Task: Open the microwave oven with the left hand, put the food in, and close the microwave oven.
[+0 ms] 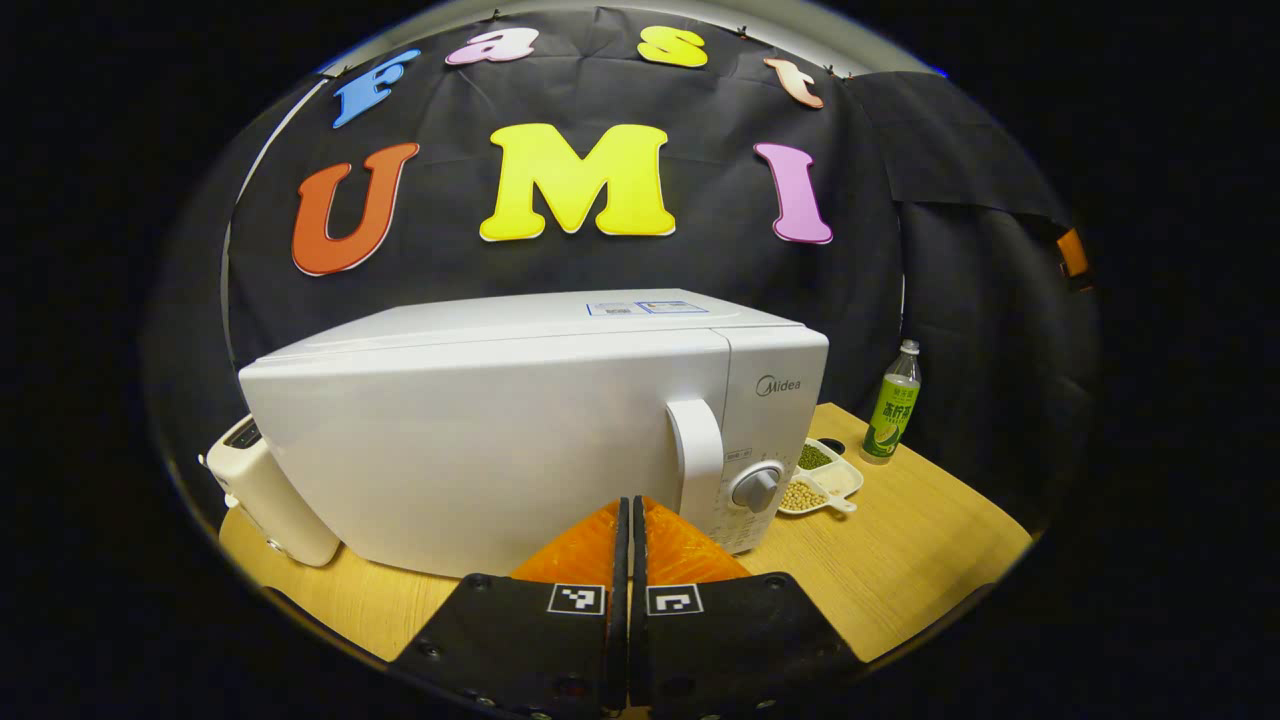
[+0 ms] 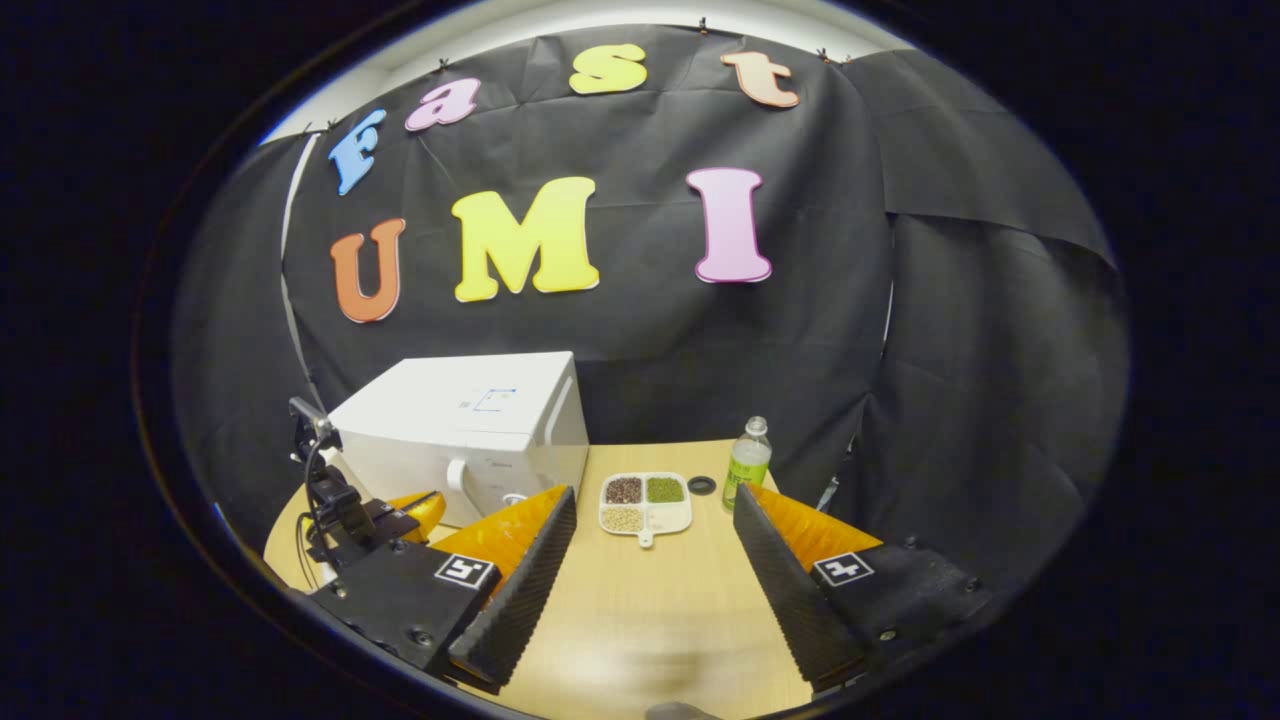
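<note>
On the round light-wood table (image 2: 640,620) sits the boxy white microwave oven (image 1: 520,430), door closed, with its curved white door handle (image 1: 697,455) standing upright just left of the grey round control knob (image 1: 757,487). My left gripper (image 1: 630,520) is pressed shut with nothing between the fingers, and it sits low in front of the oven door, near the bottom of that handle but not touching it as far as I can tell.

In the right gripper view, my right gripper (image 2: 655,560) is spread wide open and holding nothing. Between its fingers, farther back on the table, is the food: a white divided tray with a little handle (image 2: 645,505), holding dark beans, green beans and pale beans in separate compartments. The tray is just to the right of the microwave, apart from it. In the left gripper view the same tray peeks out from behind the oven's right front corner.

Beside the tray there's a small black ring (image 2: 702,485) flat on the table, then a clear plastic bottle with a green label (image 2: 747,463) standing upright. A cream-white toaster-like appliance (image 1: 270,495) sits against the microwave's left side. In the right gripper view my left gripper also shows at the left, in front of the oven.
</note>
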The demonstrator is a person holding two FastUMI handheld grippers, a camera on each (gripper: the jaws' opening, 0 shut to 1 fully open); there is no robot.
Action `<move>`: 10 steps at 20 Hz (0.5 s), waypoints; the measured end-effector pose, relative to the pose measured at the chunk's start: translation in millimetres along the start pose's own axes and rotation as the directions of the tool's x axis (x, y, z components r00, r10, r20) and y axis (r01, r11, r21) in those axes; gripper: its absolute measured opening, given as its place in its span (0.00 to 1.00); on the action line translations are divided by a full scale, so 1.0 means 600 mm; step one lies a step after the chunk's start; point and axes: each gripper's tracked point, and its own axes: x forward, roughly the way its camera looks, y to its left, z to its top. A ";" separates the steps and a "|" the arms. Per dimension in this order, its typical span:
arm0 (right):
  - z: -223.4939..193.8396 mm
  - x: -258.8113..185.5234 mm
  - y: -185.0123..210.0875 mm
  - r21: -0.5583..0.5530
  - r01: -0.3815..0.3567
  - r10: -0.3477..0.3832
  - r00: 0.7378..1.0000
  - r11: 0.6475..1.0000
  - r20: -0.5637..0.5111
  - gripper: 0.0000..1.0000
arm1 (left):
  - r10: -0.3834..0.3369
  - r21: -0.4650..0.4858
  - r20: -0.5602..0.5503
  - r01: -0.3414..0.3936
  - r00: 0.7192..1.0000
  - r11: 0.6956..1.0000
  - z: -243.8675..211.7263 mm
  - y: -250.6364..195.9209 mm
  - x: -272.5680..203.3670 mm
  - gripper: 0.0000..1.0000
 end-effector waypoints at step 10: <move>-0.007 -0.044 0.084 -0.011 -0.045 0.045 0.999 0.999 0.019 0.92 | 0.103 -0.019 0.057 -0.102 0.993 0.995 0.049 0.063 -0.147 0.96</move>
